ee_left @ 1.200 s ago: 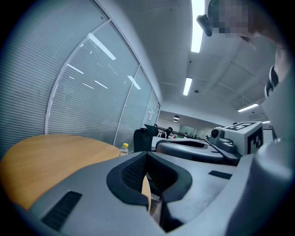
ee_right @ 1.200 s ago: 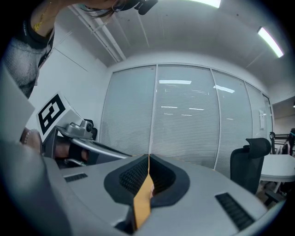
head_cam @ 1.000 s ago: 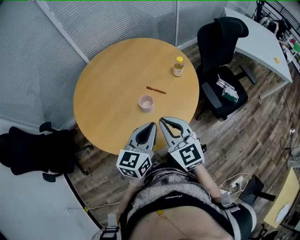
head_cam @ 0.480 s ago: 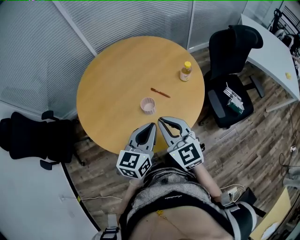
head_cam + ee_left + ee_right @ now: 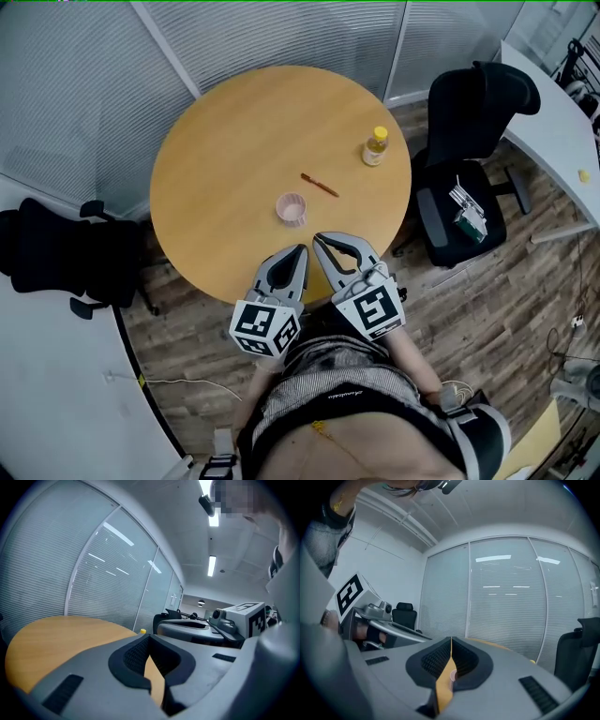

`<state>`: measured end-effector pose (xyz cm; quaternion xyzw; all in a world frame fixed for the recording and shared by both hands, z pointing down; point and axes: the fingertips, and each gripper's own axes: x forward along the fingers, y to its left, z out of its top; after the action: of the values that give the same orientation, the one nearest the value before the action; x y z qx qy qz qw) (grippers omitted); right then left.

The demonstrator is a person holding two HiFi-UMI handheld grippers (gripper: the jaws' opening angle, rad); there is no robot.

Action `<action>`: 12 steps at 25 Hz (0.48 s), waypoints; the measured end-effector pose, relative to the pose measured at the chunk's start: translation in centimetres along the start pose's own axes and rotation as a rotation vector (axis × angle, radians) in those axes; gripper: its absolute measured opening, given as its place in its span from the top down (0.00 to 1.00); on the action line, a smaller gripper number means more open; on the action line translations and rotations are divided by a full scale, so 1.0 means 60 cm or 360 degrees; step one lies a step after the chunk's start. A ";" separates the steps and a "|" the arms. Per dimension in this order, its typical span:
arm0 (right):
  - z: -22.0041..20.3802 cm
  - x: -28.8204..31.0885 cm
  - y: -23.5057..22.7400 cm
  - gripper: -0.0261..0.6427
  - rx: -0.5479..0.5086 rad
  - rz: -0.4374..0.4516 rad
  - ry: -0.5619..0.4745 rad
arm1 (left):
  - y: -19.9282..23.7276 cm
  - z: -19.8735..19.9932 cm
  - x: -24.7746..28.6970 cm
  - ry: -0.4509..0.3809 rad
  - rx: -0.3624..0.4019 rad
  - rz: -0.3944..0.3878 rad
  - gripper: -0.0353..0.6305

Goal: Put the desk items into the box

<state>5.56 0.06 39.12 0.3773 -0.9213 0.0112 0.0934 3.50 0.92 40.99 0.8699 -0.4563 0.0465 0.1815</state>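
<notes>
- The left gripper (image 5: 300, 251) and the right gripper (image 5: 321, 240) were held side by side, close in front of the person's body, with their tips over the near edge of the round wooden counter (image 5: 234, 141).
- In the left gripper view, the jaws met at their tips with nothing between them; only a sliver of counter showed through the gap behind the tips.
- In the right gripper view, the jaws were likewise closed tip to tip and empty.
- A small pink cup (image 5: 292, 209) stood on the counter just beyond the gripper tips, apart from both.
- A thin reddish pen (image 5: 320, 185) lay near the cup, a little farther out and to the right.
- A bottle with a yellow cap (image 5: 375, 147) stood upright near the counter's right edge, well apart from the cup.
- A black office chair (image 5: 473, 122) stood just right of the counter, with a small white and green object (image 5: 468, 210) on its seat.
</notes>
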 end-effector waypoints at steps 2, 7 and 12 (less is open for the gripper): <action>0.000 0.005 0.002 0.93 -0.0002 0.0006 0.0001 | 0.008 0.002 0.001 0.0001 0.0001 0.0008 0.95; 0.002 0.018 -0.002 0.93 -0.0023 -0.0008 0.0021 | 0.026 0.017 0.010 -0.0001 0.0011 -0.0010 0.95; 0.010 0.034 -0.012 0.93 0.0009 -0.0074 0.0022 | 0.040 0.028 0.024 0.0021 0.0041 -0.0079 0.95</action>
<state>4.54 -1.90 38.86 0.3987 -0.9116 0.0142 0.0990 2.25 -2.06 40.47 0.8829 -0.4328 0.0537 0.1743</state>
